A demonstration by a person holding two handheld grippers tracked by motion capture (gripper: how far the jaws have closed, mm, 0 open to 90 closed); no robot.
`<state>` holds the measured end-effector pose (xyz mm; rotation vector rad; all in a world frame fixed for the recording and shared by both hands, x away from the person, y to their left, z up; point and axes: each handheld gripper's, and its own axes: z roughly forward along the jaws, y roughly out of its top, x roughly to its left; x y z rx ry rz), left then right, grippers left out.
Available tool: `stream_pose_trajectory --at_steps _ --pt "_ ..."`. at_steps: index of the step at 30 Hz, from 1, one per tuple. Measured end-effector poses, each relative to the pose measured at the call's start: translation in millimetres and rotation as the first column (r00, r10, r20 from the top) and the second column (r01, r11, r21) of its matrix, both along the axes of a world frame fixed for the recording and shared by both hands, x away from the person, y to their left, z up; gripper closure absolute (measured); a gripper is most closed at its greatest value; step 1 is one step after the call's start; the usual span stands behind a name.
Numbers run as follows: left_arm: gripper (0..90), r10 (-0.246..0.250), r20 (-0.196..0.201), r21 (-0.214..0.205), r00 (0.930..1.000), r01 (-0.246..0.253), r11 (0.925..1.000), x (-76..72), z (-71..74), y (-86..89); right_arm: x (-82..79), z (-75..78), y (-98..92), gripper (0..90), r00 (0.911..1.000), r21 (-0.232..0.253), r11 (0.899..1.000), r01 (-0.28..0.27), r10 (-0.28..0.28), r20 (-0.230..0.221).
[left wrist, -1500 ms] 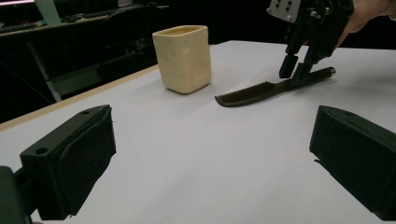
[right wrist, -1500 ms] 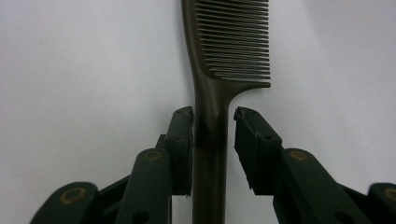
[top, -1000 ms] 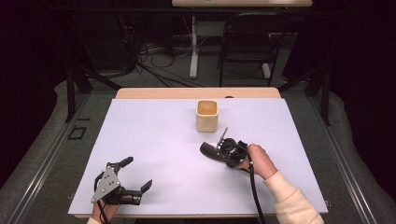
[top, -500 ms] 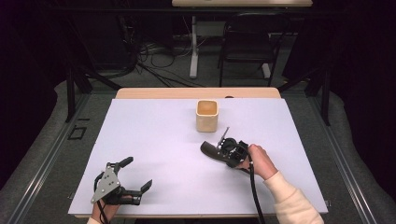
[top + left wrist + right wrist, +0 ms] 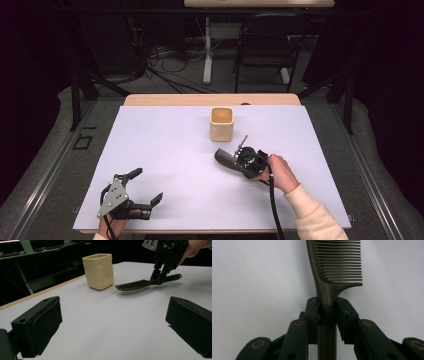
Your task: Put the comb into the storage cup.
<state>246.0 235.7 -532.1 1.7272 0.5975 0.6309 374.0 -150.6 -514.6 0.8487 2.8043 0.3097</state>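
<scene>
While my right claw [image 5: 327, 312] grips the comb [image 5: 337, 262] handle, teeth point toward cup [image 5: 221, 123] just beyond; left claw [image 5: 145, 189] open

Right claw [image 5: 235, 159] shifted barely, dark comb [image 5: 226, 158] pinched in it edged slightly over the white table [image 5: 165, 150]

Dark room surrounding a white-topped table [image 5: 165, 150], a wooden strip [image 5: 200, 99] showing along its far edge, grey floor [image 5: 45, 165] lying around it, a black chair [image 5: 262, 42] standing beyond, cables [image 5: 165, 62] trailing across the floor, a pale desk [image 5: 260, 3] sitting at the back.
</scene>
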Motion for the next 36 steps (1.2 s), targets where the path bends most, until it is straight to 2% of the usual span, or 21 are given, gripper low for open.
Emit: stream_pose_trajectory --at_steps 4,17,20,28,34,36 --pt "0.5 -0.001 0.002 0.002 1.0000 0.001 1.0000 -0.1 0.1 -0.1 -2.9 7.3 -2.2 72.1 0.9999 0.025 1.000 -0.002 0.001 0.015" --pt "0.5 -0.003 0.003 0.002 1.0000 0.003 1.0000 0.1 0.1 0.5 -6.4 16.0 -10.0 72.0 0.9987 0.074 0.997 0.004 -0.007 0.050" --pt "0.5 -0.001 0.003 -0.001 1.0000 0.001 1.0000 -0.2 0.3 0.7 -7.8 18.9 -13.3 72.0 0.9987 0.110 0.994 0.008 -0.014 0.049" --pt "0.5 0.000 0.003 -0.001 1.0000 0.000 1.0000 -0.1 0.2 0.8 -10.9 27.4 -20.9 72.1 0.9967 0.151 0.988 0.015 -0.027 0.077" --pt "0.5 -0.001 0.005 -0.002 1.0000 0.001 1.0000 0.0 0.3 0.7 -12.3 33.2 -26.6 72.0 0.9943 0.200 0.980 0.006 -0.028 0.103" --pt "0.5 0.000 0.004 -0.002 1.0000 0.000 1.0000 0.1 0.2 0.7 -13.1 35.4 -28.2 72.0 0.9945 0.207 0.978 0.017 -0.038 0.097"
